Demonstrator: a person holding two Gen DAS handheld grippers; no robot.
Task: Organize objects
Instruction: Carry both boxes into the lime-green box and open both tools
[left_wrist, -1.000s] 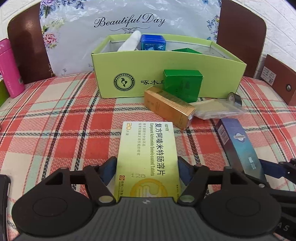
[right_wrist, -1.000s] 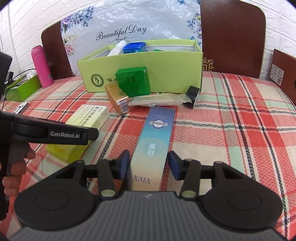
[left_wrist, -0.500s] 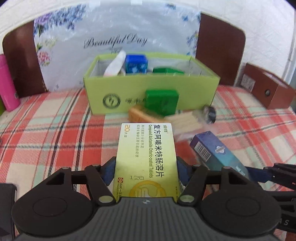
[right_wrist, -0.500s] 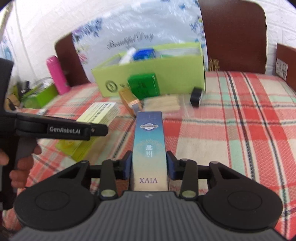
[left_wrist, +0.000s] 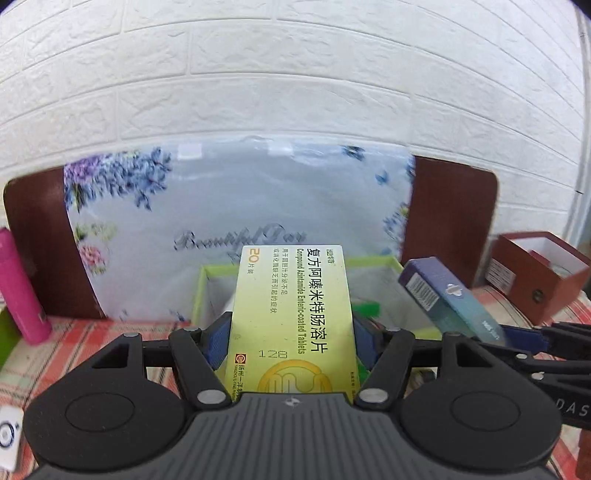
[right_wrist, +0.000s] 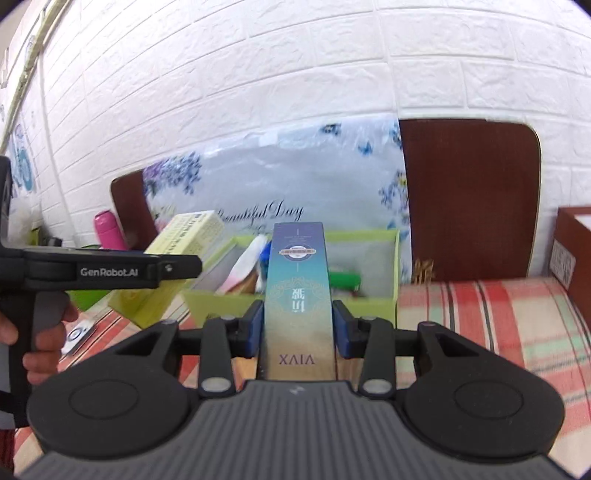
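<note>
My left gripper (left_wrist: 291, 338) is shut on a yellow tablet box (left_wrist: 291, 314) and holds it lifted in front of the open light-green storage box (left_wrist: 388, 264). My right gripper (right_wrist: 297, 328) is shut on a long blue XAIA box (right_wrist: 297, 288), also lifted before the green storage box (right_wrist: 384, 236). The blue box also shows at the right in the left wrist view (left_wrist: 448, 302), and the yellow box at the left in the right wrist view (right_wrist: 184, 236). Inside the storage box lie a white tube (right_wrist: 245, 264) and a green item (right_wrist: 343, 278).
A pink bottle (left_wrist: 20, 291) stands at the left. A brown box (left_wrist: 535, 273) stands at the right. A floral bag (left_wrist: 236, 218) leans on a brown headboard (right_wrist: 469, 195) behind the storage box. The plaid cloth (right_wrist: 491, 314) covers the surface.
Both grippers have lifted their boxes off the plaid cloth and tilted up toward the green storage box. The wall now fills the upper view.
</note>
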